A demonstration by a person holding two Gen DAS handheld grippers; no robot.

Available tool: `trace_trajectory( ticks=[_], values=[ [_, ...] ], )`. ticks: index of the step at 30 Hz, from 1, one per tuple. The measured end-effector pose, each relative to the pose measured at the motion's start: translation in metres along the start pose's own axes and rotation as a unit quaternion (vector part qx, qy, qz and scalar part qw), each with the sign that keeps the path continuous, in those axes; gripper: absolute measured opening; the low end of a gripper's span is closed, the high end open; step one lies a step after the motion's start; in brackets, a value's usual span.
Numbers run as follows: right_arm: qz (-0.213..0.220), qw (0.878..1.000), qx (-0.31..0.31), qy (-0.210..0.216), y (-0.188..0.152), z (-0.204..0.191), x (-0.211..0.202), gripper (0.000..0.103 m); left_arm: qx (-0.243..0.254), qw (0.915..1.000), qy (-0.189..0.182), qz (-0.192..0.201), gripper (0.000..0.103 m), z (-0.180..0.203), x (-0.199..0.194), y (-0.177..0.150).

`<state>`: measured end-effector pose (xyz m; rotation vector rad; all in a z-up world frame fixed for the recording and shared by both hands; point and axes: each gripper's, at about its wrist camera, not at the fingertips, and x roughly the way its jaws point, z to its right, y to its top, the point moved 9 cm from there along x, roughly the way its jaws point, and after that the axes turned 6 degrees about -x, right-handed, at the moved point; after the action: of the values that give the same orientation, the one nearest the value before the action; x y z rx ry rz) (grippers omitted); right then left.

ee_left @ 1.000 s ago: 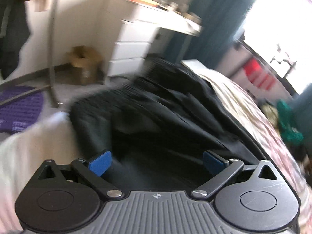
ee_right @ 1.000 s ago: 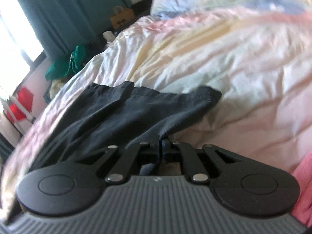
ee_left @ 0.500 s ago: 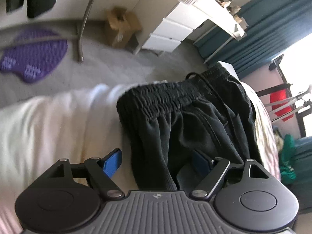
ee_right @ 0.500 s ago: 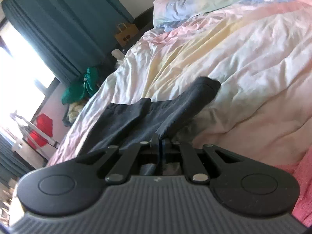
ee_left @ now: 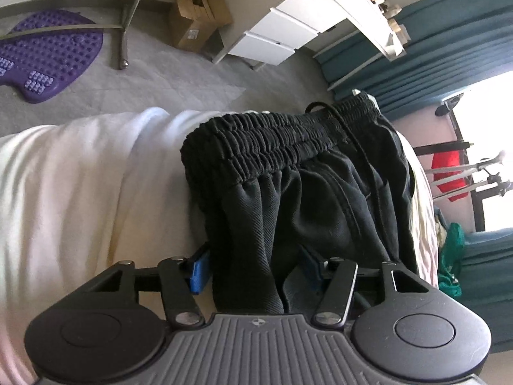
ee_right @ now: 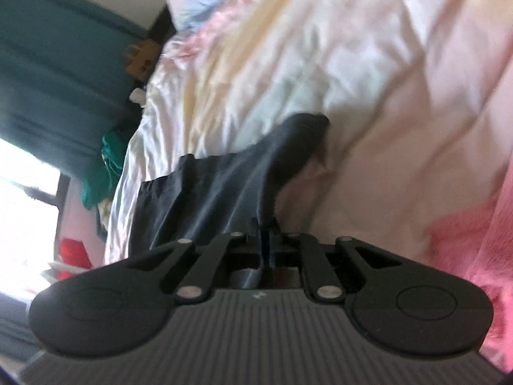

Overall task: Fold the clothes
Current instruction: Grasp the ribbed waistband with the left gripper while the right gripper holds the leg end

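Note:
Black shorts (ee_left: 307, 192) with a gathered elastic waistband and a drawstring lie on the pale bed cover (ee_left: 80, 192). My left gripper (ee_left: 253, 269) has its jaws open around a fold of the shorts' side, with blue pads (ee_left: 198, 271) either side of the cloth. In the right wrist view the shorts' leg end (ee_right: 231, 186) stretches up from the bed. My right gripper (ee_right: 265, 240) is shut on that cloth and lifts it.
The bed's edge drops to grey floor with a purple mat (ee_left: 45, 54), a cardboard box (ee_left: 195, 22) and white drawers (ee_left: 282, 32). Teal curtains (ee_left: 449, 41) and a window are at the right. Pink fabric (ee_right: 474, 240) lies at the right of the right wrist view.
My left gripper has moved in onto the shorts' side and its jaws have narrowed around a fold. My right gripper has stayed shut and pulled the leg end higher.

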<state>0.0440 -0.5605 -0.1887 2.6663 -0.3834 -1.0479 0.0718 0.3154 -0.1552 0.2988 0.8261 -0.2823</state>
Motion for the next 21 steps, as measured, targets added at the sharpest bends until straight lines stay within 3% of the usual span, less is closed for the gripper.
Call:
trace_trajectory(
  ticks=[2, 5, 7, 9, 11, 12, 13, 15, 17, 21],
  values=[
    [-0.006, 1.000, 0.014, 0.003, 0.001, 0.003, 0.008, 0.009, 0.009, 0.9998, 0.001, -0.018, 0.063, 0.004, 0.008, -0.006],
    [-0.007, 1.000, 0.027, 0.007, 0.003, 0.005, 0.019, 0.010, 0.025, 0.9996, 0.009, -0.011, 0.070, 0.011, 0.012, -0.010],
    [-0.009, 0.999, 0.035, 0.001, 0.003, 0.007, 0.026, 0.011, 0.026, 0.9996, 0.011, -0.004, 0.068, 0.013, 0.014, -0.011],
    [-0.011, 0.998, 0.054, 0.001, 0.001, 0.010, 0.028, 0.011, 0.024, 0.9995, 0.018, 0.006, 0.049, 0.012, 0.013, -0.011],
    [-0.012, 0.997, 0.075, 0.007, 0.001, 0.013, 0.026, 0.013, 0.014, 0.9998, 0.012, 0.012, 0.036, 0.010, 0.011, -0.009],
    [-0.014, 0.997, 0.080, 0.007, 0.000, 0.013, 0.023, 0.020, 0.004, 0.9999, 0.007, 0.013, 0.028, 0.008, 0.009, -0.007],
    [-0.020, 0.997, 0.081, 0.006, -0.001, 0.014, 0.021, 0.039, -0.007, 0.9999, 0.002, 0.014, 0.025, 0.006, 0.007, -0.006],
    [-0.032, 0.997, 0.072, 0.022, -0.005, 0.010, 0.015, 0.060, -0.021, 0.9995, -0.013, 0.017, 0.018, 0.004, 0.002, -0.003],
    [-0.042, 0.996, 0.061, 0.042, -0.009, 0.006, 0.010, 0.064, -0.013, 0.9994, -0.022, 0.023, 0.018, 0.008, -0.004, -0.002],
    [-0.035, 0.997, 0.061, 0.034, -0.005, 0.012, 0.016, 0.064, 0.001, 0.9992, -0.023, 0.031, 0.020, 0.014, -0.005, -0.004]
  ],
)
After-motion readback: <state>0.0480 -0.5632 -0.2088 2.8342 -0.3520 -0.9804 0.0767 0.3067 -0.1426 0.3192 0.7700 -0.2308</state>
